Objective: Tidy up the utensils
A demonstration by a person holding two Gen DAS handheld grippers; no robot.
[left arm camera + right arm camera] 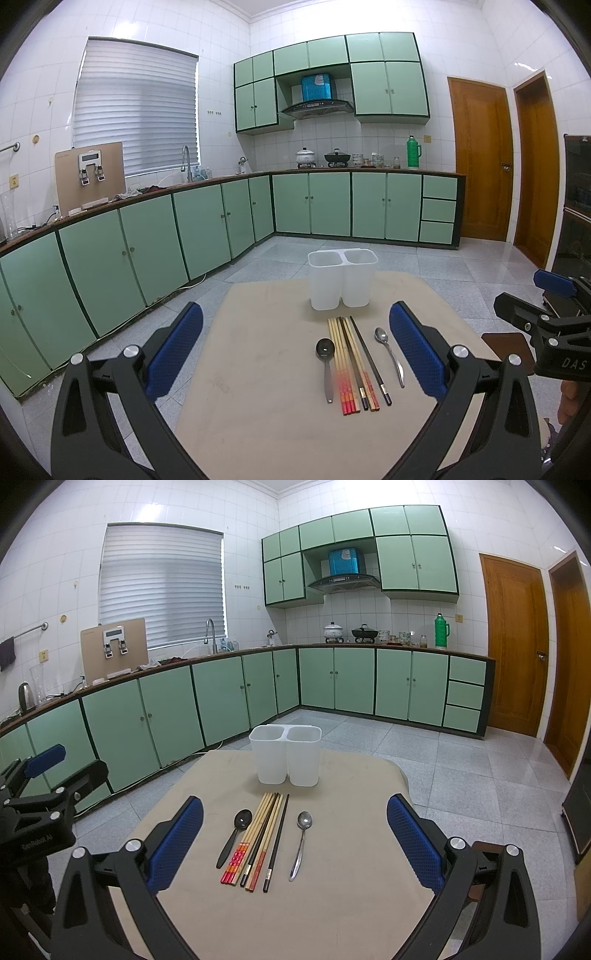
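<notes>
A white two-compartment utensil holder [341, 278] [285, 755] stands upright at the far side of a beige table [258, 387] [351, 904]. In front of it lie a black spoon [325, 363] [235, 836], several chopsticks [354, 363] [262, 840] side by side, and a steel spoon [389, 354] [301, 843]. My left gripper [295, 354] is open and empty, above the near part of the table. My right gripper [295, 834] is open and empty too, to the right of the left one.
Green floor cabinets [147, 240] [166, 709] run along the left and back walls. Pots and a green thermos [441, 631] stand on the counter. Wooden doors [513, 642] are at the right. A grey tiled floor [461, 768] surrounds the table.
</notes>
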